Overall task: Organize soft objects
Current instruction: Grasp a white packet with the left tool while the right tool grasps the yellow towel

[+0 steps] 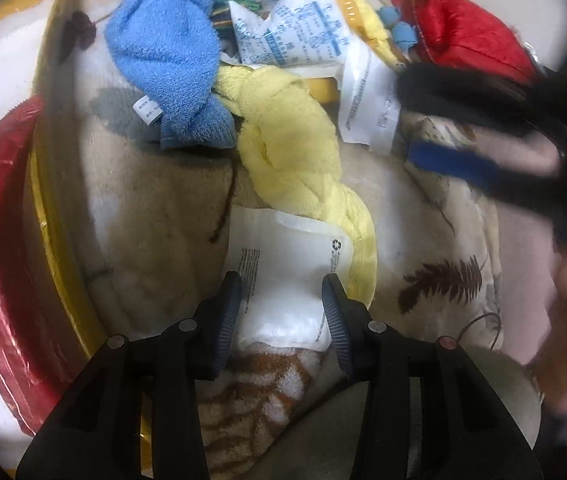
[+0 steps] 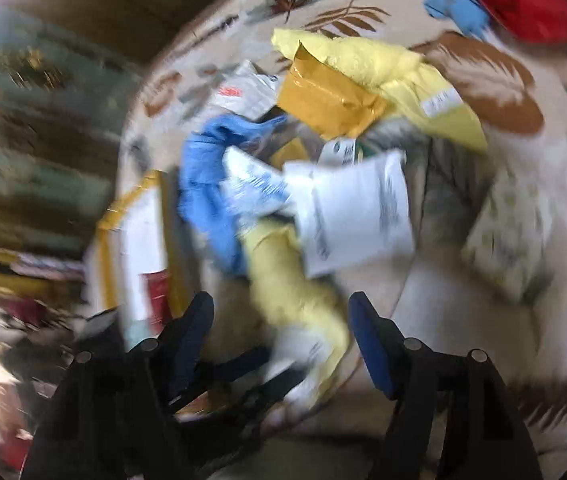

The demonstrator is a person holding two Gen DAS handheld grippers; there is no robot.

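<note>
A pile of soft things lies on a beige leaf-print blanket. A blue towel lies at the back. A yellow towel runs down the middle. A white plastic bag lies at the front. My left gripper is open, its fingers on either side of the white bag. My right gripper is open above the yellow towel, empty; this view is blurred. It also shows as a dark blur at the right edge of the left wrist view. The blue towel lies to its left.
A red and gold box stands at the left. A printed white packet, another white bag and a red cushion lie at the back. A mustard-yellow packet and a white bag show in the right wrist view.
</note>
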